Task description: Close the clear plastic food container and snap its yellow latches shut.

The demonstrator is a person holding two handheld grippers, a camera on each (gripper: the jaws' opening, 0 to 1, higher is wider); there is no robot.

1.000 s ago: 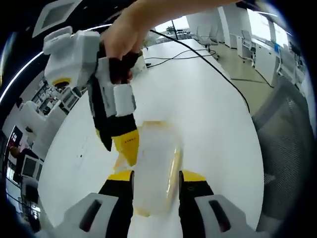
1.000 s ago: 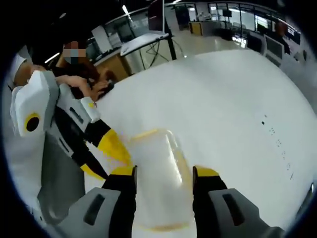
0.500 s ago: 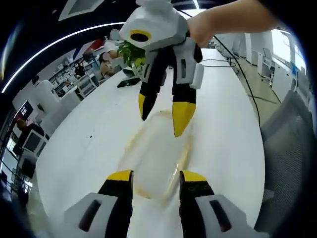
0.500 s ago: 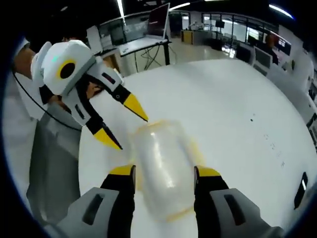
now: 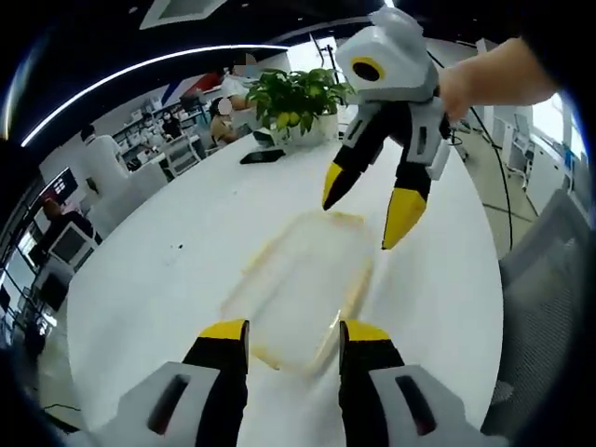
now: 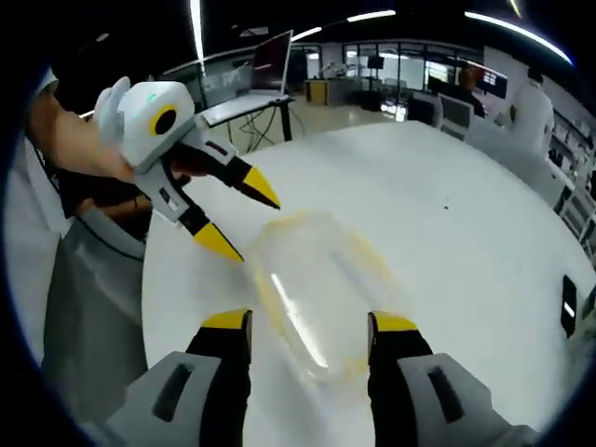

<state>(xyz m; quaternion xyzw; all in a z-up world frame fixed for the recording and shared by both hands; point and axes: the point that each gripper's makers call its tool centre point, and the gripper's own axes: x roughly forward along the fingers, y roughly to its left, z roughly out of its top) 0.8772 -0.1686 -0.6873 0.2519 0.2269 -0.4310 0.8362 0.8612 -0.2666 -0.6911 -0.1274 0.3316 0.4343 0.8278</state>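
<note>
Both grippers hover open over the container (image 5: pixel 303 289) on the white table (image 5: pixel 177 233).
Left gripper (image 5: pixel 291 337) and right gripper (image 6: pixel 307 324) have jaws apart, gripping nothing; the container lies between them.

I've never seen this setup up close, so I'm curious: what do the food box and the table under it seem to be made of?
The food box looks like clear plastic, glossy: the white surface shows through it and a bright glare streak runs along it; its edge trim looks like yellow plastic. The table looks like a smooth white laminate or painted board with a dull sheen, though that is uncertain.
</note>
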